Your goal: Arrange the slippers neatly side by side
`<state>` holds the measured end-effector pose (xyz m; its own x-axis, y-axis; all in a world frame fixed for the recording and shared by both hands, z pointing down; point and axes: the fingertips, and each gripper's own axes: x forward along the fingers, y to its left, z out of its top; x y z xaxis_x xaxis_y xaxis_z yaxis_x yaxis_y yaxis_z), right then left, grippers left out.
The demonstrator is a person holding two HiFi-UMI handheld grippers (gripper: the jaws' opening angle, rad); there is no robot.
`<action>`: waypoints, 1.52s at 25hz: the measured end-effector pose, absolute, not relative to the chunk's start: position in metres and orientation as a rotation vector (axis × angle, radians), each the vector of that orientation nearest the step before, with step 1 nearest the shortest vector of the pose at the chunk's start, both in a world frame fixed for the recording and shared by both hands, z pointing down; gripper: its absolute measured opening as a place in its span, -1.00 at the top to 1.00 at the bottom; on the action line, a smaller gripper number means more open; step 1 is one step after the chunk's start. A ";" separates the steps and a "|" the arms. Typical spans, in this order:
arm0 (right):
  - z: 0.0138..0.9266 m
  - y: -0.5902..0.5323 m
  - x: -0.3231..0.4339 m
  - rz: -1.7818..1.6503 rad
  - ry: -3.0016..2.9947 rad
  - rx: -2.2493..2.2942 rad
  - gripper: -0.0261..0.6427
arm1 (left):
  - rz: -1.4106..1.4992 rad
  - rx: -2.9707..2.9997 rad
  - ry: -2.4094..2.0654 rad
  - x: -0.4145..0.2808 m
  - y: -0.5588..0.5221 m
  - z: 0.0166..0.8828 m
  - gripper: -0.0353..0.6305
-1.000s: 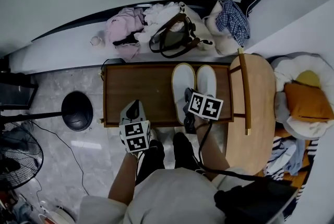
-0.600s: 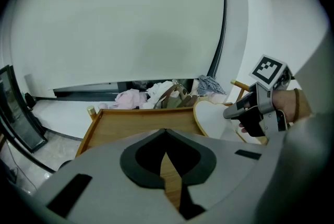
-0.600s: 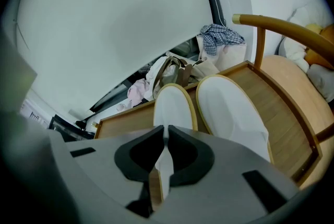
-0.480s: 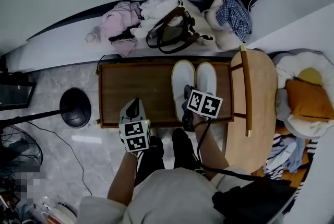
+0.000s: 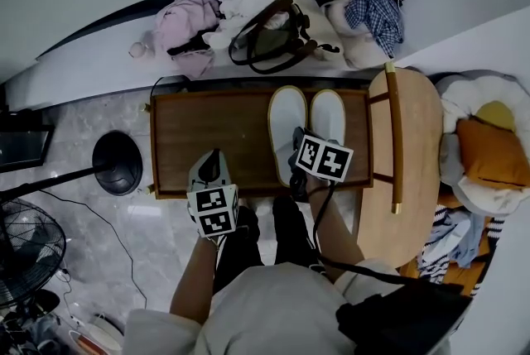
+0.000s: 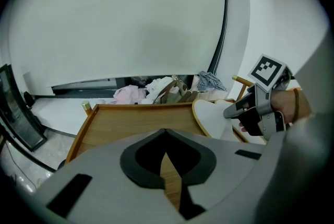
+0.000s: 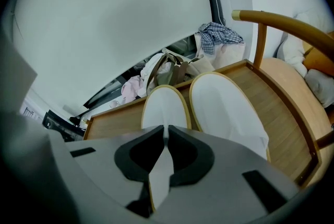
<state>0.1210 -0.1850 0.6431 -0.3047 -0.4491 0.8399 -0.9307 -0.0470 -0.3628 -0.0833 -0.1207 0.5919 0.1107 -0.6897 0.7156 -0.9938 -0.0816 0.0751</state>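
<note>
Landmark: wooden tray (image 5: 207, 138).

Head view: two white slippers lie on the right half of the tray, side by side and just beside each other, toes toward its far rim. They are the left slipper (image 5: 286, 126) and the right slipper (image 5: 328, 115). The left gripper (image 5: 214, 161) is above the tray's near rim, left of the slippers and apart from them. The right gripper (image 5: 296, 138) is over the heel end of the left slipper. This view does not show how either pair of jaws stands.

Left gripper view: the jaws are pressed together at the tips, with only bare tray wood behind them. It alone shows the right gripper from the side, in a hand (image 6: 292, 108), beside a slipper's edge.

Right gripper view: the jaws are pressed together, with the left slipper directly behind their tips. Whether they nip its edge cannot be told.

A wooden chair (image 5: 406, 163) stands off the tray's right end, and a heap of clothes with a bag (image 5: 265, 26) lies beyond its far rim.
</note>
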 end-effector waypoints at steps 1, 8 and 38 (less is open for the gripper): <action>0.644 -0.185 0.121 1.326 -1.754 1.461 0.78 | 0.702 1.829 -1.635 -0.083 -0.120 0.593 0.88; 0.645 -0.185 0.124 1.309 -1.741 1.486 0.78 | 0.706 1.813 -1.636 -0.084 -0.115 0.596 0.88; 0.625 -0.184 0.129 1.107 -1.744 1.518 0.60 | 0.669 1.824 -1.673 -0.096 -0.105 0.583 0.88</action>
<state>0.1290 -0.1836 0.6248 -0.1928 -0.5044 0.8416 -0.9763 0.0128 -0.2160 -0.0961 -0.1055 0.5833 0.0927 -0.7104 0.6976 -0.9956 -0.0554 0.0759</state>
